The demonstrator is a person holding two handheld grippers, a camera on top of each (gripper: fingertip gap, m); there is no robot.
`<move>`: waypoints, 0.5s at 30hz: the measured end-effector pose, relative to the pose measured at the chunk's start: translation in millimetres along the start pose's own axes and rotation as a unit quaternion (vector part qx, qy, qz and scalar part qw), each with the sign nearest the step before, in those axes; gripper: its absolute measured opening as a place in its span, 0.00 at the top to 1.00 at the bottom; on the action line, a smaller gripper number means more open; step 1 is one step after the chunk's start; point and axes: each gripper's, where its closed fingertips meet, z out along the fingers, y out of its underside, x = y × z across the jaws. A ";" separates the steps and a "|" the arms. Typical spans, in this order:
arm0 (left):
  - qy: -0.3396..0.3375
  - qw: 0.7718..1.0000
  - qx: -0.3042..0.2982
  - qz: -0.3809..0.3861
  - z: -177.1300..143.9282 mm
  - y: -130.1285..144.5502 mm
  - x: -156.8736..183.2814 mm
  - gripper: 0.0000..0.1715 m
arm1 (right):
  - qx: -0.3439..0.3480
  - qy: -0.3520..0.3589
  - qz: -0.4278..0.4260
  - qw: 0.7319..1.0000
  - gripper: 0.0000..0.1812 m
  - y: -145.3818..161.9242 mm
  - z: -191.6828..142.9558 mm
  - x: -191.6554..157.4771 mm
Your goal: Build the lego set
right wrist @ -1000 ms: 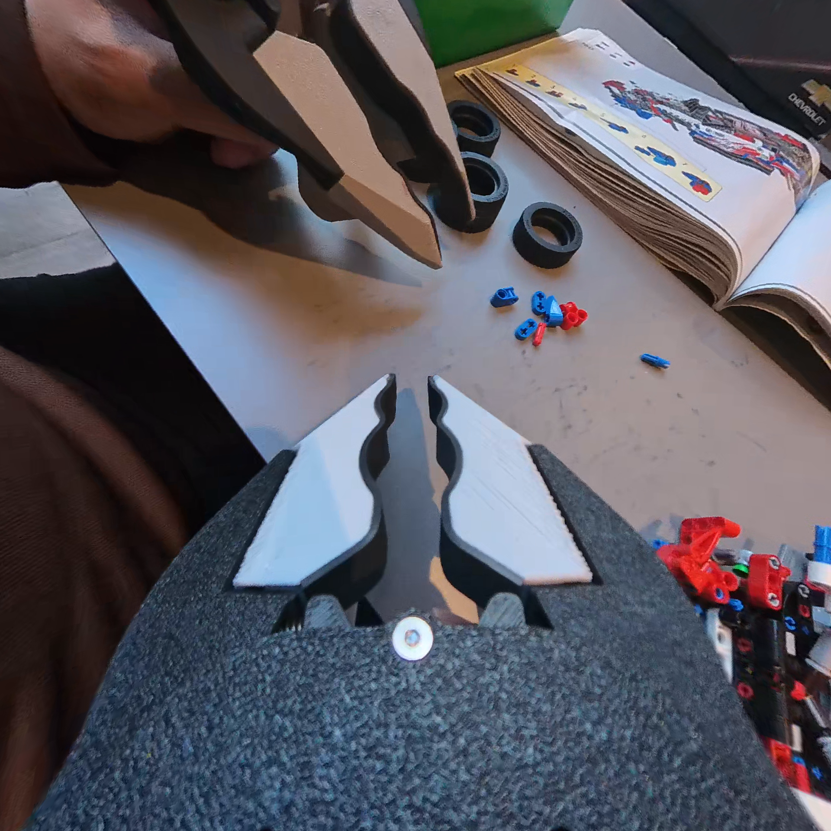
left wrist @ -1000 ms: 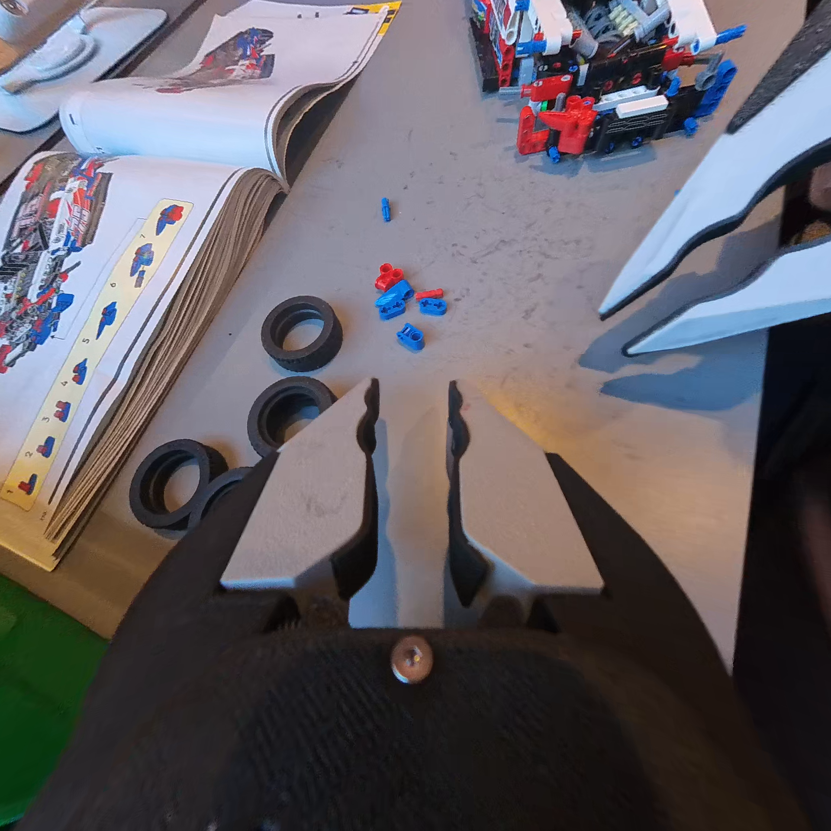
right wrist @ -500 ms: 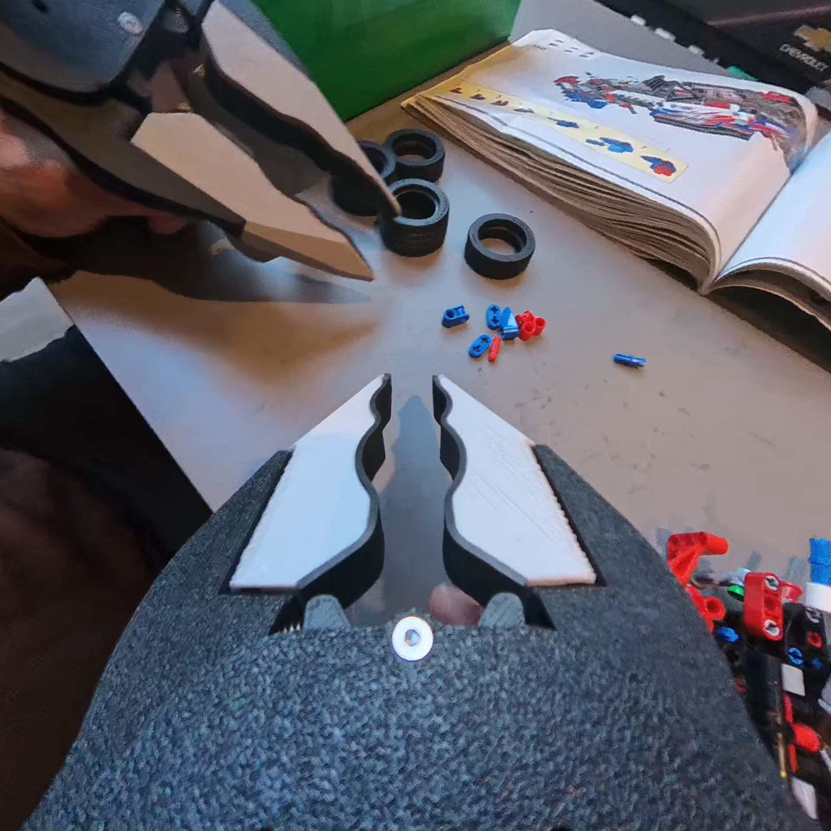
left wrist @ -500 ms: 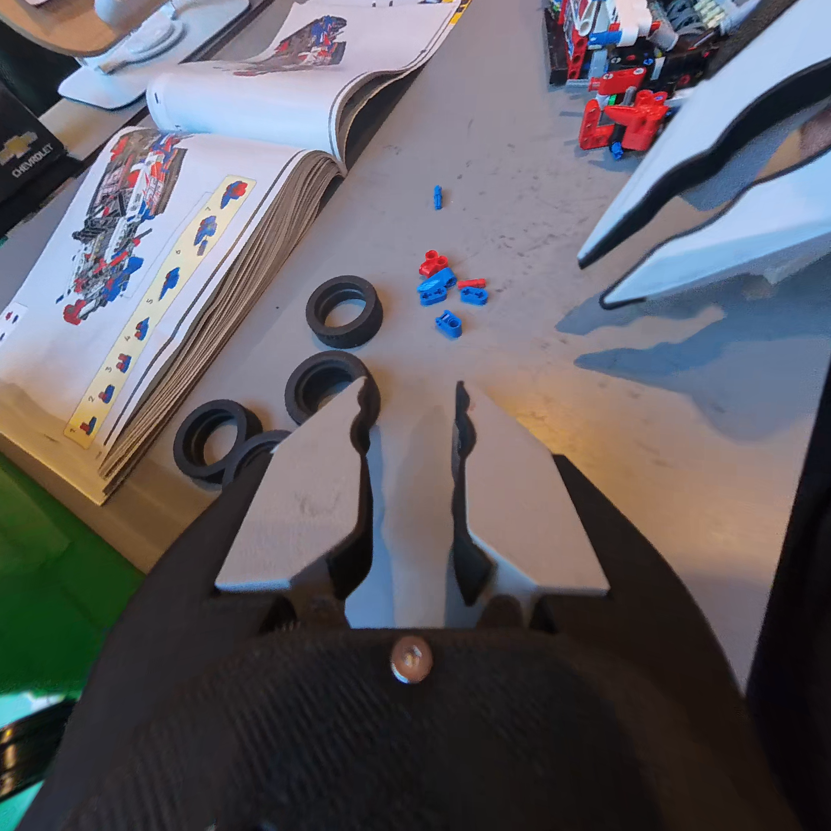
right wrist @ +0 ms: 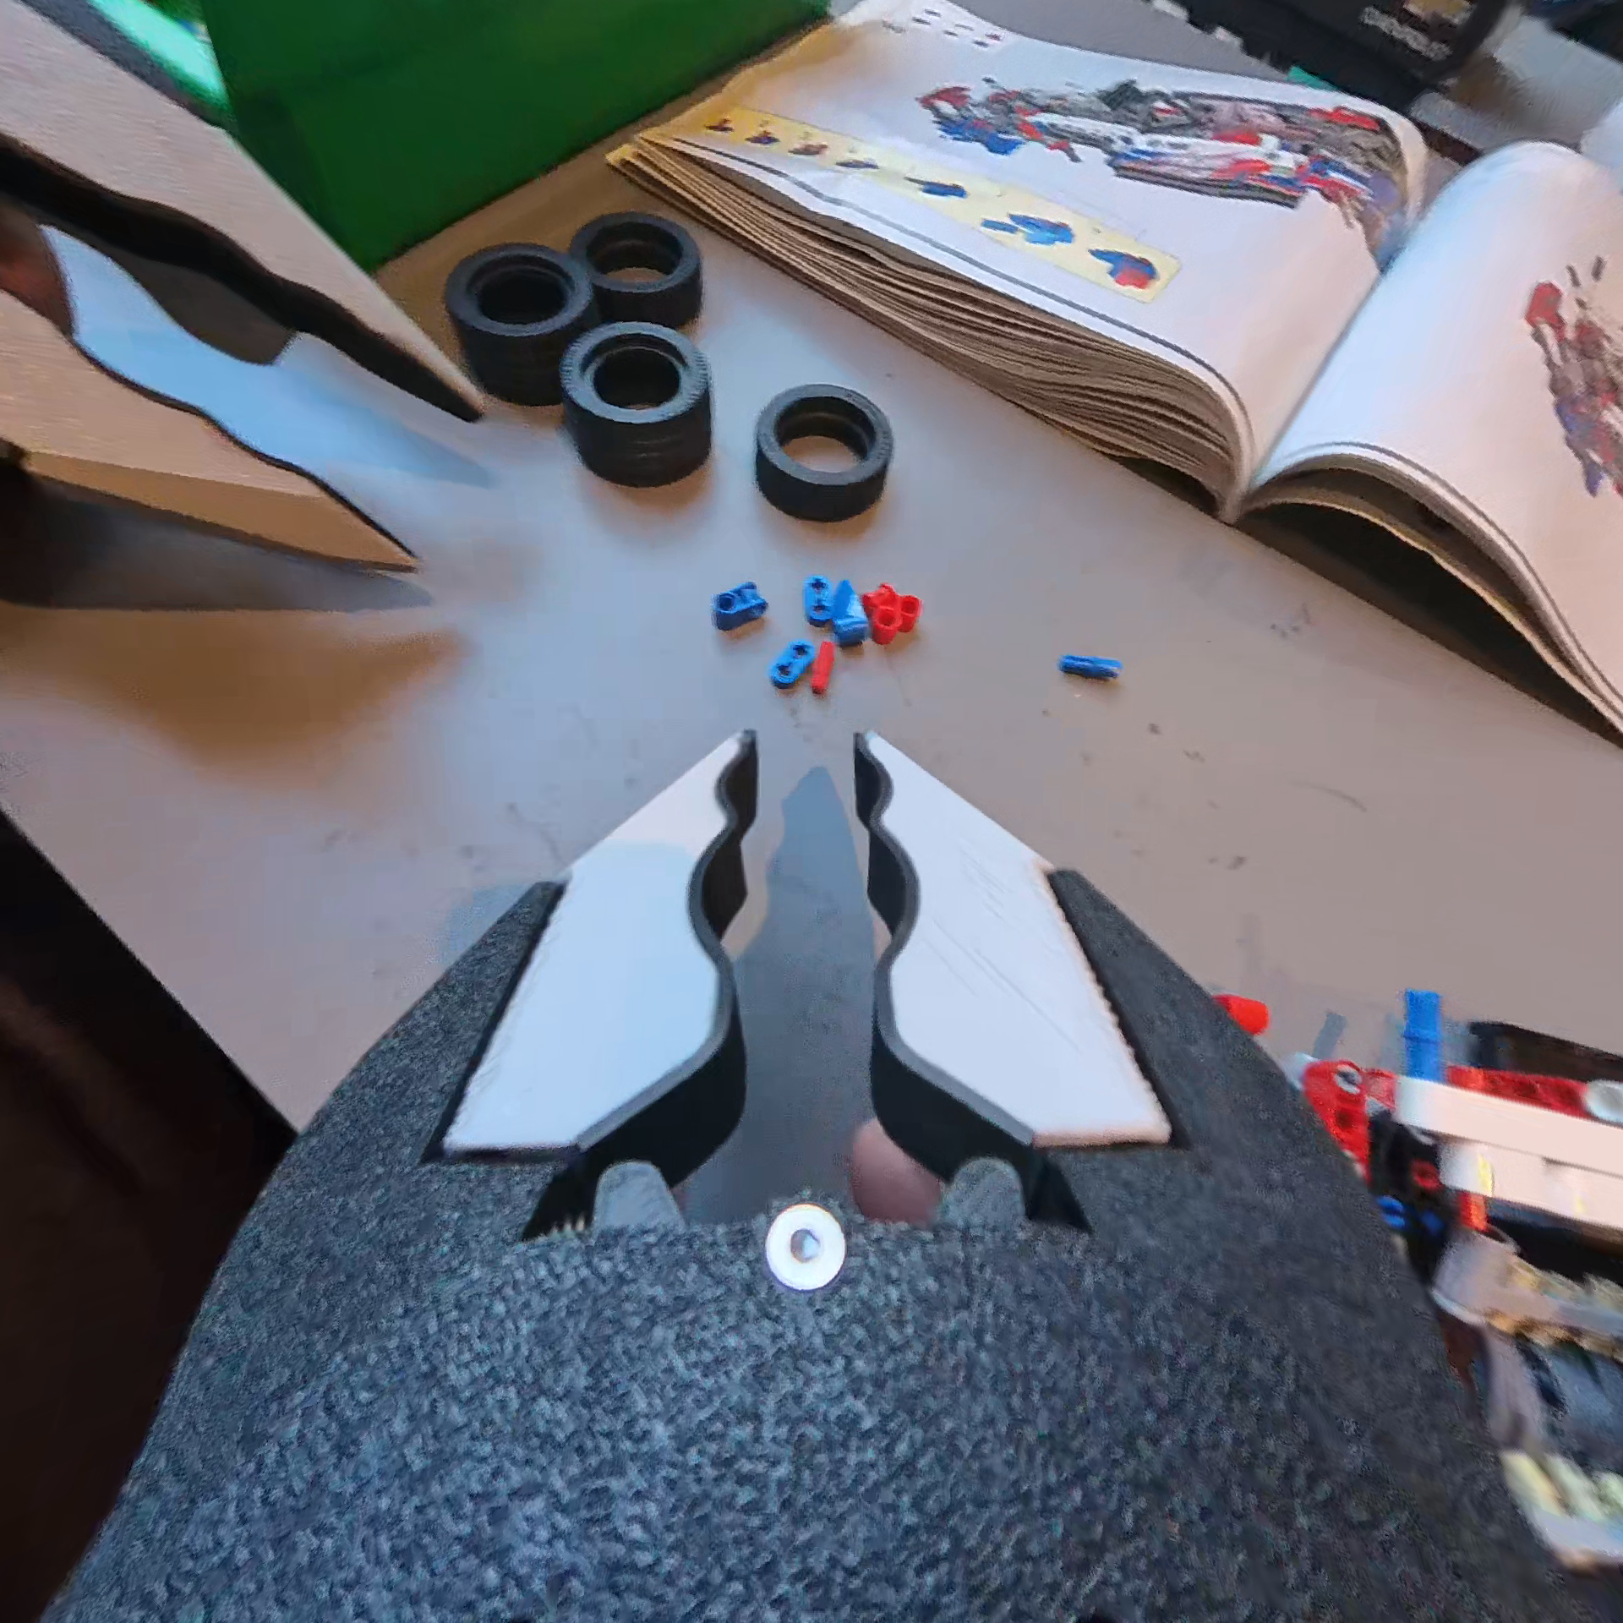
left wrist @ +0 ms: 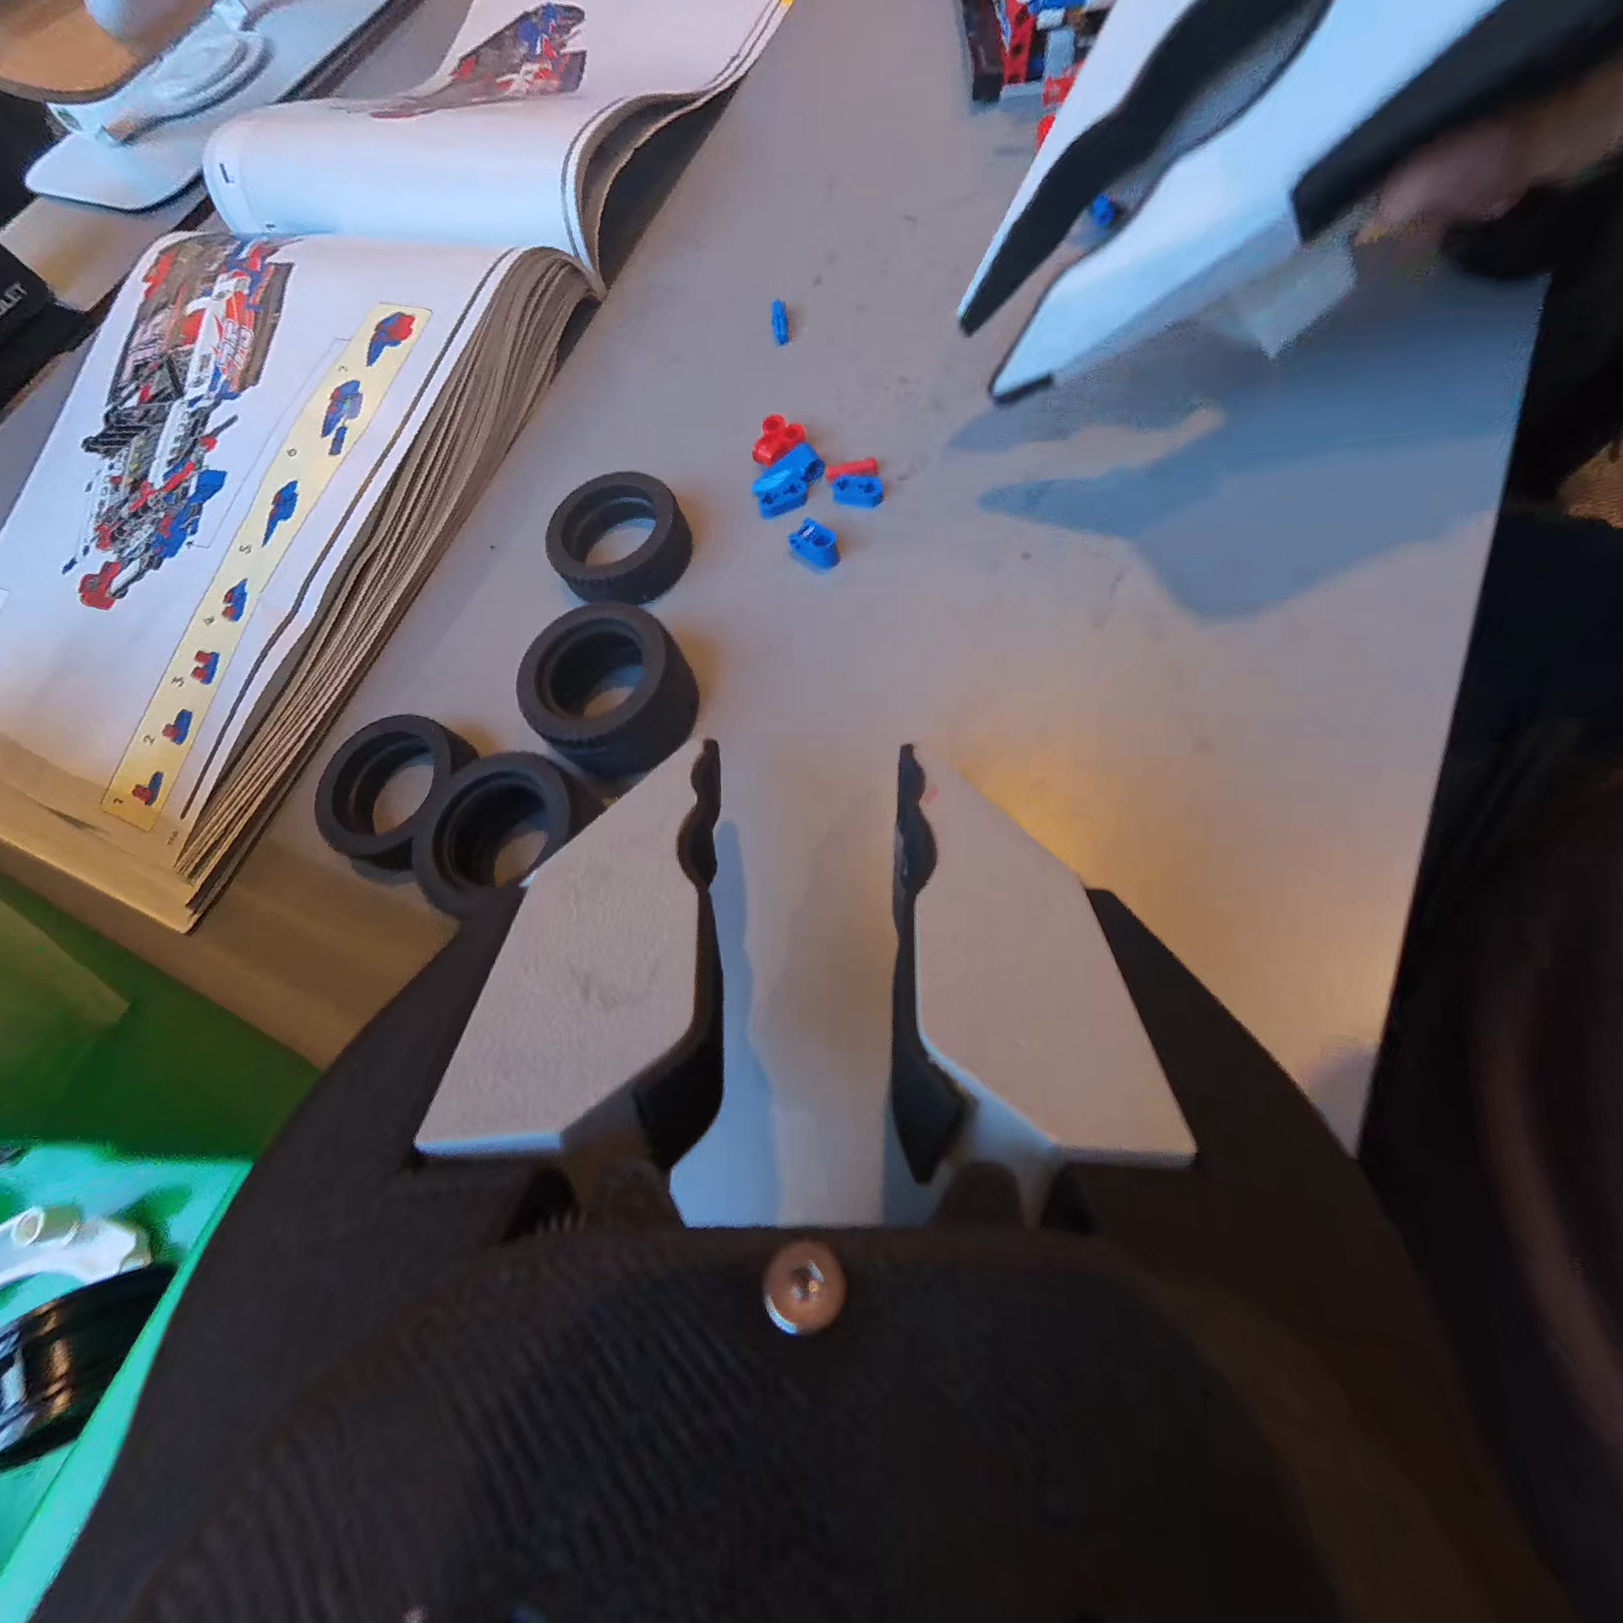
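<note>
Right now both claws hang over the grey table (right wrist: 1317, 834), empty. My left gripper (left wrist: 804, 764) is spread wide, nothing between the fingers; my right gripper (right wrist: 804, 746) has a narrower gap, also pinching nothing. Loose parts (right wrist: 817, 623) sit in a small red-and-blue cluster just ahead of the right tips, same cluster (left wrist: 812, 483) mid-table in the left view. One blue pin (right wrist: 1089, 666) lies apart from it, toward the open manual (right wrist: 1010, 263). Four black tyres (left wrist: 615, 685) sit beside the manual's edge, near my left tips. Partly built model (right wrist: 1449, 1115) is at the right edge of the right view, blurred. Handling guess: the small connectors are hard, light plastic, slick on the flat faces, likely to skate or flip if nudged. I'd take one across its two flat sides, tips straddling it squarely, and start with the blue piece (right wrist: 738, 606) that lies clear of the rest. The pin will roll; grip across its middle. Tyres look rubbery, should give and hold easily across the tread.
</note>
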 end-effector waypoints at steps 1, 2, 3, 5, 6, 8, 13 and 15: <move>-0.008 1.000 -0.004 -0.001 -1.0 2.3 -3.4 0.79 | -0.009 0.006 0.005 1.000 0.90 0.8 -0.8 6.3; -0.018 1.000 -0.007 -0.005 -1.7 4.2 -7.8 0.79 | -0.023 0.014 0.005 1.000 0.91 1.7 -0.7 13.7; -0.019 1.000 -0.008 -0.013 -2.0 4.9 -9.9 0.79 | -0.040 0.024 0.002 0.999 0.91 2.4 0.4 20.9; -0.005 0.999 -0.005 -0.033 -2.2 4.7 -10.9 0.80 | -0.069 0.025 -0.003 0.997 0.91 1.2 4.3 28.5; 0.000 0.999 -0.007 -0.044 -1.8 5.2 -11.8 0.80 | -0.081 0.024 -0.004 0.996 0.91 0.9 5.8 30.3; 0.005 0.998 -0.014 -0.062 -0.4 7.6 -13.9 0.80 | -0.100 0.018 -0.003 0.995 0.91 4.1 5.8 30.7; 0.016 0.997 -0.014 -0.068 -0.4 7.6 -12.4 0.80 | -0.116 0.028 -0.008 0.993 0.91 9.3 8.5 31.2; 0.022 0.997 -0.011 -0.069 -0.9 6.9 -11.3 0.80 | -0.124 0.027 -0.017 0.992 0.91 8.8 12.6 32.1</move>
